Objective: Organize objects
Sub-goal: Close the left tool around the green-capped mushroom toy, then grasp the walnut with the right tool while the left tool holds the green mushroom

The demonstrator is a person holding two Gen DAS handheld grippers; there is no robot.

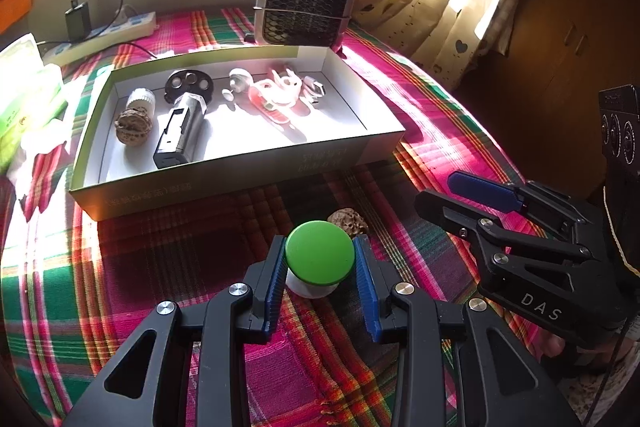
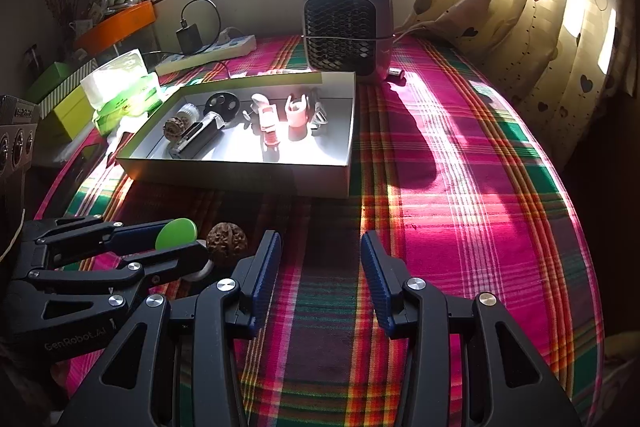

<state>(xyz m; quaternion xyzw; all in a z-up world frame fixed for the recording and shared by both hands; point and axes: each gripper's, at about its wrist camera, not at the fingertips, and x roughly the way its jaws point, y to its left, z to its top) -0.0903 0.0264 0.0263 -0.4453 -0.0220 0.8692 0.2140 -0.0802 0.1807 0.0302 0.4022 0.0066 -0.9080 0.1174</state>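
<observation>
Holding walnut [image 1: 134, 127], flashlight [image 1: 180, 135], pink toys [image 1: 276, 95]: box [image 1: 224, 183]

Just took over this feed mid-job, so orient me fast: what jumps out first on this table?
The left gripper, near the table's front edge, has its jaws closed on a small white jar with a round green lid; a wrinkled brown walnut sits just behind it. Further back, a shallow open cardboard box holds sorted odds and ends on the bright pink-and-green plaid tablecloth. The right gripper hangs open and empty.
</observation>
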